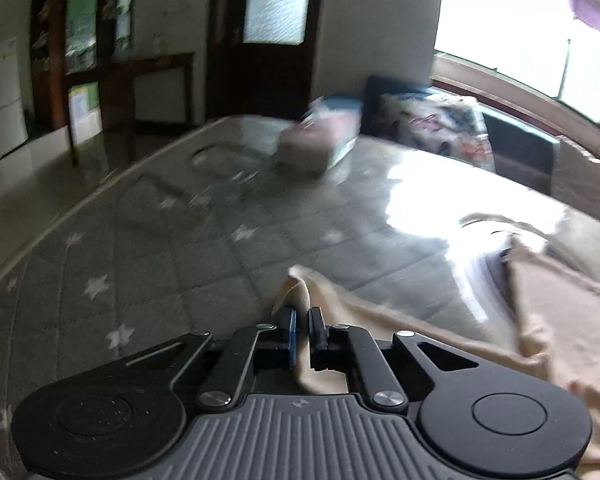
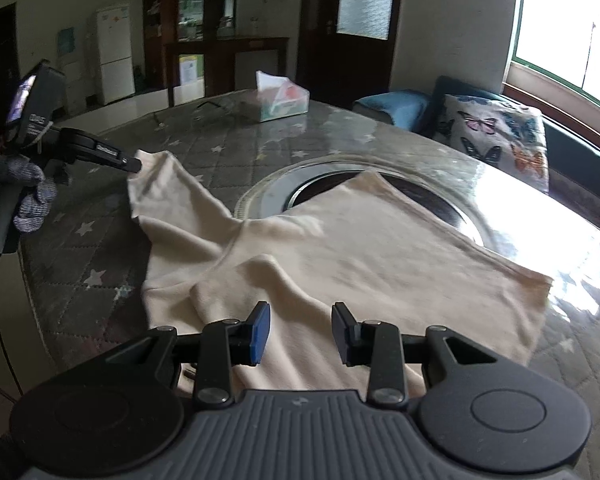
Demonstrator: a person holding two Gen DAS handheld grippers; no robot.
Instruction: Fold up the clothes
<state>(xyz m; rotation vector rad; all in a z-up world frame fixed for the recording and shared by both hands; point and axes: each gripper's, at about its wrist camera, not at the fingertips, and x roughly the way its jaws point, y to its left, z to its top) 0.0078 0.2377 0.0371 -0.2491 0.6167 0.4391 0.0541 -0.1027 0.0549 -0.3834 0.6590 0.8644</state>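
Two grippers: left gripper [image 1: 302, 330] clamps cream garment [image 2: 340, 240] sleeve; right gripper [image 2: 300, 332] apart; labels unreadable

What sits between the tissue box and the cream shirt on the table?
Only bare star-quilted cover and the rim of the round inset, per the right wrist view. Nothing else lies between tissue box and cream shirt.

Setting identified as a home living or dining room. A round table [image 2: 340, 136] covered with a star-patterned quilted cloth [image 2: 84, 232] is seen, with a tissue box [image 2: 282, 98], a white fridge [image 2: 114, 54], dark wooden shelving [image 2: 204, 12], a butterfly-print cushion [image 2: 500, 136] and a bright window [image 2: 568, 28].
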